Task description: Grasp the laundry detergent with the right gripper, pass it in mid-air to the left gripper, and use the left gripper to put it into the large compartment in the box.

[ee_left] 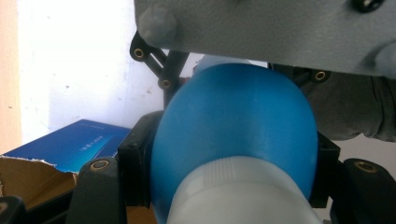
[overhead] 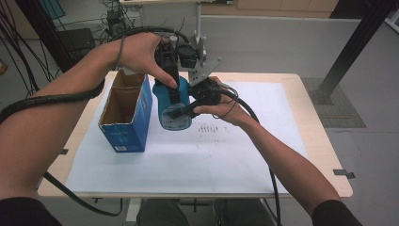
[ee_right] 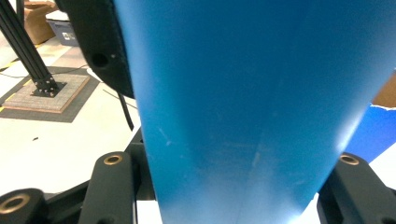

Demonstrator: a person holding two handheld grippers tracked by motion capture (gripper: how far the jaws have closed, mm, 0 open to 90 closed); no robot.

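A blue bottle [overhead: 171, 112] with a white cap [ee_left: 243, 198] hangs above the table, held between both grippers. My left gripper [overhead: 173, 89] comes down from above, and its jaws are shut on the bottle's rounded shoulder [ee_left: 233, 116] just below the cap. From the right, my right gripper [overhead: 184, 109] has its jaws shut on the bottle's body [ee_right: 243, 102]. Its grey three-cornered plate [ee_left: 280, 28] shows at the top of the left gripper view. An open blue cardboard box [overhead: 126, 113] stands upright just left of the bottle, its torn flaps up.
A white sheet [overhead: 263, 141] covers most of the wooden table [overhead: 324, 141]. Faint pen marks [overhead: 209, 128] lie on the sheet under the bottle. A black frame post [overhead: 350, 47] stands on a mat beyond the table's right side. Cables trail from both grippers.
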